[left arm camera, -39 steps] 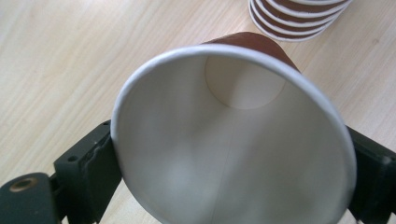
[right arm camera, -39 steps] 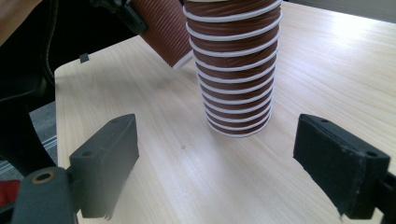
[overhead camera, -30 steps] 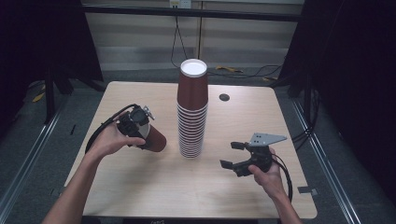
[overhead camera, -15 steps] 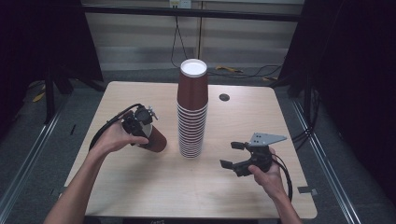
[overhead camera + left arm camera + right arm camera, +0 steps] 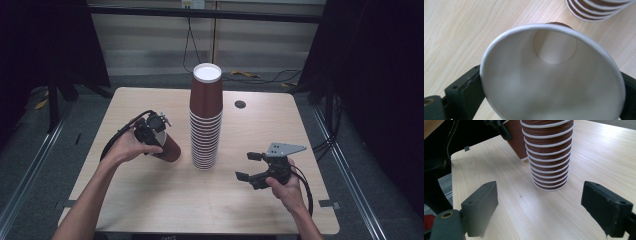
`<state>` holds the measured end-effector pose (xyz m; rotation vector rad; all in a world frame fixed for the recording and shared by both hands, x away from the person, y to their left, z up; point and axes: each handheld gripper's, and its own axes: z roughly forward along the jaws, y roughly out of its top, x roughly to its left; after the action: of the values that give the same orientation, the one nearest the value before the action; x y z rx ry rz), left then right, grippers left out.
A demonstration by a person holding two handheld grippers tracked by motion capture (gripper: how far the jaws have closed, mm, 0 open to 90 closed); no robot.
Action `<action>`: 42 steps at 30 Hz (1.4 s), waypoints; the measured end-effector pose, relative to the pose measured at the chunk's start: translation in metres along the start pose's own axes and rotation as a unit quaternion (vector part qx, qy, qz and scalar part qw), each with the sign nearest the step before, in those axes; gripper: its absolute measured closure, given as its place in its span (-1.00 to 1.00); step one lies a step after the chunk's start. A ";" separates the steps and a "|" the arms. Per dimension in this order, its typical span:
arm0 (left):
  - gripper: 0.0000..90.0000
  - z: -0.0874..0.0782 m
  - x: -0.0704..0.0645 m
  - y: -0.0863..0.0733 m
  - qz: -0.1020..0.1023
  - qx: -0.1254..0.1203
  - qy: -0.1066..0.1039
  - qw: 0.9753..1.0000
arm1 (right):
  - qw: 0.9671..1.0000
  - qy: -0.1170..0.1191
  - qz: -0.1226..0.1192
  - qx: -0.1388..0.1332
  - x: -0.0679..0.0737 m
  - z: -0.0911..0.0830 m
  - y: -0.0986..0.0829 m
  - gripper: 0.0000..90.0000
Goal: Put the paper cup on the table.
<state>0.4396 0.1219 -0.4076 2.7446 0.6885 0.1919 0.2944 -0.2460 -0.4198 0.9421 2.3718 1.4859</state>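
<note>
Left gripper [image 5: 152, 131] clamps a single paper cup [image 5: 167, 146]; right gripper [image 5: 254, 167] gapes.
Cup tilted, left of the cup stack [image 5: 205, 120], on the wooden table [image 5: 165, 195].

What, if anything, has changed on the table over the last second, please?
Very little. The left gripper stays shut on the single cup, tilted with its base on the table beside the stack of cups; the hand has barely shifted. The right gripper stays open and empty, to the right of the stack. Nothing was picked up or let go, and the stack has not moved.
</note>
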 end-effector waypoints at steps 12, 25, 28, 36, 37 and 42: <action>-0.89 0.010 -0.001 0.002 -0.011 -0.039 -0.025 0.999 | 1.000 0.000 -0.001 0.001 0.000 0.000 0.000 -0.69; -0.86 0.019 0.000 -0.007 -0.013 -0.035 -0.037 0.999 | 1.000 0.000 -0.001 0.001 0.000 0.000 -0.001 -0.69; -0.88 0.021 0.001 -0.009 -0.010 -0.033 -0.034 0.999 | 1.000 0.000 -0.001 0.002 0.000 0.000 -0.001 -0.69; -0.48 0.029 0.001 -0.016 -0.010 -0.030 -0.028 0.999 | 1.000 -0.001 0.000 0.001 0.000 -0.001 -0.001 -0.69; -0.48 0.031 0.002 -0.017 -0.009 -0.034 -0.034 0.999 | 1.000 -0.001 0.000 0.001 0.000 -0.001 -0.001 -0.69; -0.55 0.031 0.002 -0.025 -0.016 -0.074 -0.062 0.995 | 1.000 0.000 -0.001 0.002 0.000 0.000 -0.001 -0.69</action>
<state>0.4370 0.1358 -0.4452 2.5780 0.6555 0.0607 0.2942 -0.2464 -0.4207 0.9417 2.3759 1.4812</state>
